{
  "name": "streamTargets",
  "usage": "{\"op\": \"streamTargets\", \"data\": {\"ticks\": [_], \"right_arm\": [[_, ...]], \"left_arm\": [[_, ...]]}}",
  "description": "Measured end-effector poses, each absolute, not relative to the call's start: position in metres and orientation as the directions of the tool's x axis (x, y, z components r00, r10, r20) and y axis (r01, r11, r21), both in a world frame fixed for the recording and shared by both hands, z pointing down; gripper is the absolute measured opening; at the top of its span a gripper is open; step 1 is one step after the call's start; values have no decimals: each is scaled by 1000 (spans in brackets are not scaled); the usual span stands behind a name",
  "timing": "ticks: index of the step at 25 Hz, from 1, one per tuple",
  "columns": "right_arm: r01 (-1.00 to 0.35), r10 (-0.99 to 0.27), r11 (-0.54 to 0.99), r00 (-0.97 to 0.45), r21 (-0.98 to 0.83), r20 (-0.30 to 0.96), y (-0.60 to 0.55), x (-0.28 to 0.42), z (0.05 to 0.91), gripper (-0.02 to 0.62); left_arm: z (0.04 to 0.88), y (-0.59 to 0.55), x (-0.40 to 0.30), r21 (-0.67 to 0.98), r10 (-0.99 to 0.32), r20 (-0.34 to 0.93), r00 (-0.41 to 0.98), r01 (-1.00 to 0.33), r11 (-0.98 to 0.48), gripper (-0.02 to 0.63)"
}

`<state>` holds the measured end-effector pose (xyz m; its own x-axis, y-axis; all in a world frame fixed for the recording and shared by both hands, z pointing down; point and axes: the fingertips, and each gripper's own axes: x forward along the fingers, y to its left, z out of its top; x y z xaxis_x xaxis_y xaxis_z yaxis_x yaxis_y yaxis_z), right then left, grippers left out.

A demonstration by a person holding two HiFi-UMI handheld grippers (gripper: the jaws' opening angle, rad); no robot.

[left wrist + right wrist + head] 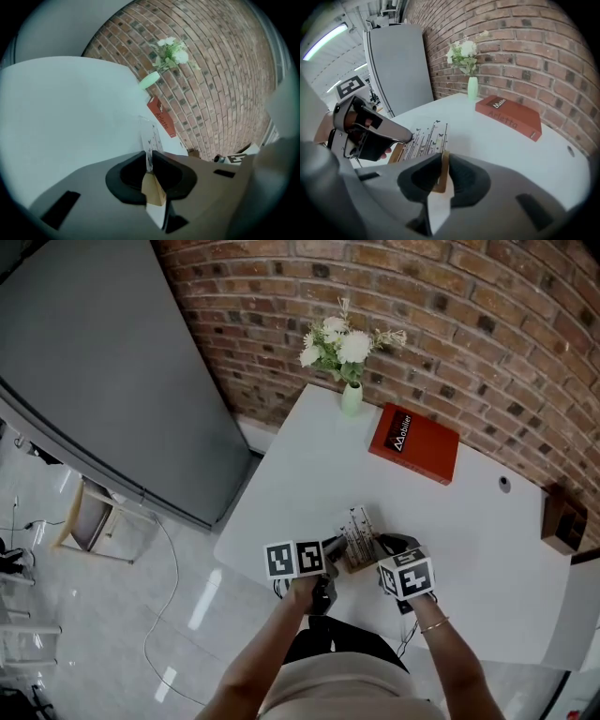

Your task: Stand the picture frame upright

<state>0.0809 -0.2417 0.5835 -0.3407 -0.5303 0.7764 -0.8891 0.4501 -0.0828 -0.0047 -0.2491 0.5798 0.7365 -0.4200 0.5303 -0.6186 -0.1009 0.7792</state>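
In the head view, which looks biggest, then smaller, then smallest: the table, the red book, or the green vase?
1. table
2. red book
3. green vase
The vase stands farther away, which shrinks it slightly.

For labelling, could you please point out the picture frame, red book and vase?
picture frame (pixel 423 138): right gripper view, printed front.
red book (pixel 415 443): head view, cover's middle.
vase (pixel 352 397): head view, its body.

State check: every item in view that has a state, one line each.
picture frame: tilted, gripped at two edges, not standing alone
left gripper: shut on picture frame's edge
right gripper: shut on picture frame's wooden edge
red book: closed, lying flat
vase: upright, holding flowers
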Motion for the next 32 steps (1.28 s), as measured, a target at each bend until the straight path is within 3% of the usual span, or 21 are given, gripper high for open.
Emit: {"op": "streamTargets", "data": {"ticks": [16, 32], "right_arm": [[-950, -679, 304, -266, -68, 685, -217, 98, 571, 52], [-972, -731, 222, -216, -73, 647, -193, 101, 569, 52]], "left_arm": [[558, -250, 20, 601, -317, 591, 742, -667, -441, 34], [546, -249, 38, 388, -271, 612, 743, -581, -715, 43]]}}
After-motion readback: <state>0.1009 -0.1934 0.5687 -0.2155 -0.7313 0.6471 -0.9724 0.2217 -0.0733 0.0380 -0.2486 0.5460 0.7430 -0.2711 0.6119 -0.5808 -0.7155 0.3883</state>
